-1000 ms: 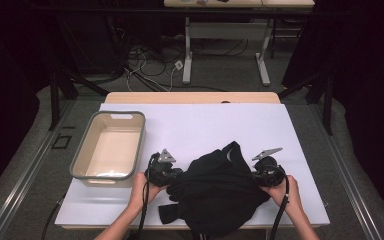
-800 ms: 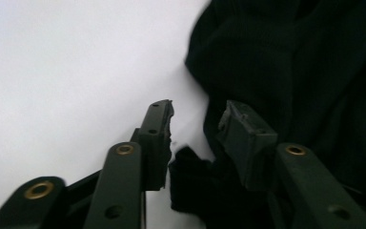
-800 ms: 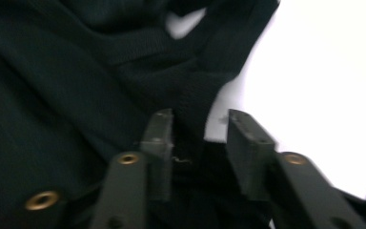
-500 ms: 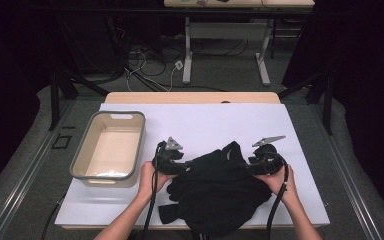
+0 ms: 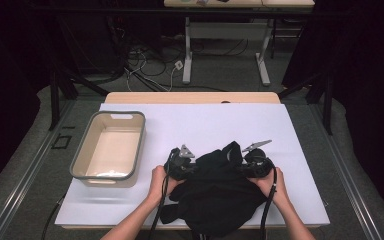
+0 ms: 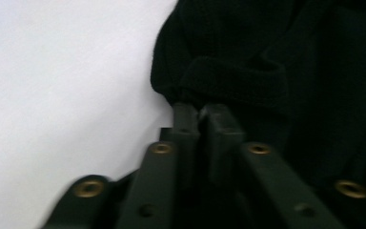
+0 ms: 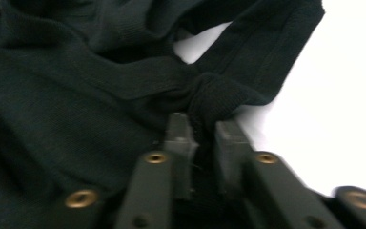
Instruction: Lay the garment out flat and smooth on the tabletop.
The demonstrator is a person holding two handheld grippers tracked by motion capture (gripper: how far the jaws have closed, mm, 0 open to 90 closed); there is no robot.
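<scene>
Garment (image 5: 217,187), black and crumpled, lies right of the beige bin (image 5: 109,150), its long axis running toward the table's near edge. Left gripper (image 5: 182,167) and right gripper (image 5: 254,166), jaws just closing, pinch its far corners.

We are looking down on the table (image 5: 300,130), where the garment (image 5: 217,192) is lying near the front edge, right of the middle. The tub (image 5: 80,160) is sitting to its left, well apart. The left gripper (image 5: 187,167) is sitting at the garment's left edge, the right gripper (image 5: 247,166) at its right edge.
</scene>
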